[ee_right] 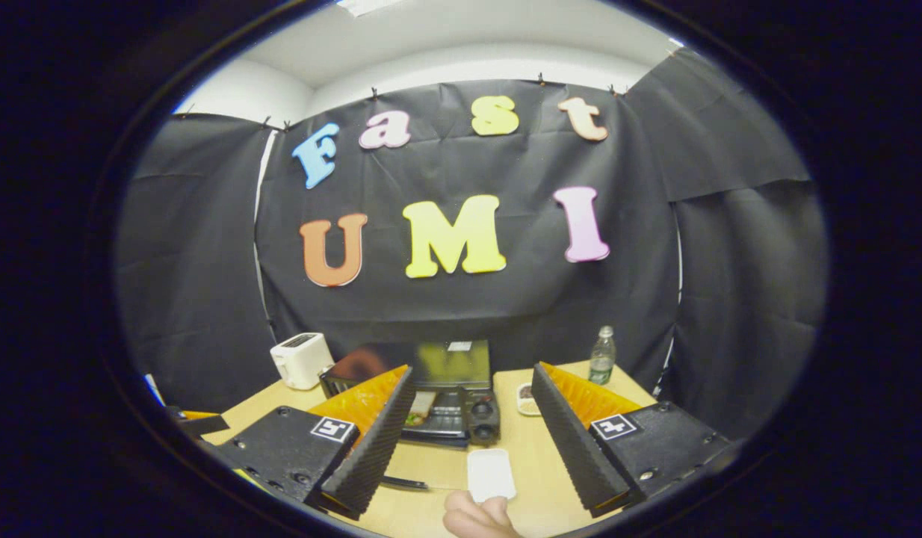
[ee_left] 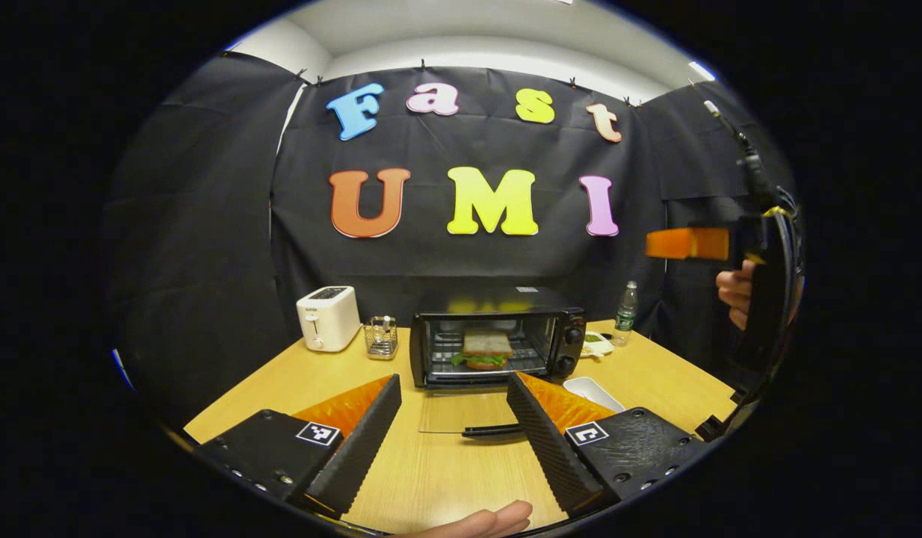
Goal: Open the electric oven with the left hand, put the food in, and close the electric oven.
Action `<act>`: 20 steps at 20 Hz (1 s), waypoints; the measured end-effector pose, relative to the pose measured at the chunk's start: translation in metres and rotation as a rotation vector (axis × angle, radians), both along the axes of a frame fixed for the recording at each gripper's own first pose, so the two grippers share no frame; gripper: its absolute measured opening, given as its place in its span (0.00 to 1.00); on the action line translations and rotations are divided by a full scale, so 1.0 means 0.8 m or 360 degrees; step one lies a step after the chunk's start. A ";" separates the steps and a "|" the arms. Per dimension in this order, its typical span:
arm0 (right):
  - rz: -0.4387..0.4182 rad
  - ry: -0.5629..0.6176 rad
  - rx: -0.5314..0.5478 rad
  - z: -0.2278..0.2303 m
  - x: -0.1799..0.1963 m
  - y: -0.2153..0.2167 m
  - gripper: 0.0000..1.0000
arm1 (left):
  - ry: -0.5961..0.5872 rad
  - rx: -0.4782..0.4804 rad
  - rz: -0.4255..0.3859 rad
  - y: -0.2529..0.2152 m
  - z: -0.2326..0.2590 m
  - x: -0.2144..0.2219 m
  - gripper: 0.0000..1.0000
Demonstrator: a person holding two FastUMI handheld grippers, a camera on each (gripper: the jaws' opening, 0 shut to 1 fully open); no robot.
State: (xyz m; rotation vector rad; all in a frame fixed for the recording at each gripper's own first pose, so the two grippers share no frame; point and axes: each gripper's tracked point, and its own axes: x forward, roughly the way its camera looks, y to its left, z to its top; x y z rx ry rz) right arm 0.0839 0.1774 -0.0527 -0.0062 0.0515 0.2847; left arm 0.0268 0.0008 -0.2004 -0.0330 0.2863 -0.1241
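the electric oven point(ee_left: 497, 347) is standing on the table point(ee_left: 446, 471) with its glass door point(ee_left: 461, 412) lying open and flat, the sandwich point(ee_left: 486, 350) sitting on its rack. the left gripper point(ee_left: 453, 400) is hovering released before the door; the right gripper point(ee_right: 468, 392) is hanging spread, holding nothing.

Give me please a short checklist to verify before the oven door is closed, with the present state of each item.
1. Sandwich on the rack inside the electric oven: ok.
2. Glass door lies open and flat on the table: ok.
3. Left tool open and empty, with the door handle between its fingers: ok.
4. Right tool open, empty, away from the door: ok.
5. White dish clear of the door's swing: ok.
6. Sandwich fully behind the door line: cannot tell.
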 end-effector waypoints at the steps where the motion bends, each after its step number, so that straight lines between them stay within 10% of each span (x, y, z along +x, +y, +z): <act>1: -0.0016 -0.0025 0.0013 0.009 -0.006 -0.013 0.89 | 0.0028 0.0003 -0.0018 -0.010 -0.010 0.006 0.94; 20: -0.0211 -0.0271 0.0083 0.072 -0.038 -0.166 1.00 | 0.0700 0.0089 -0.0132 -0.125 -0.232 0.060 0.94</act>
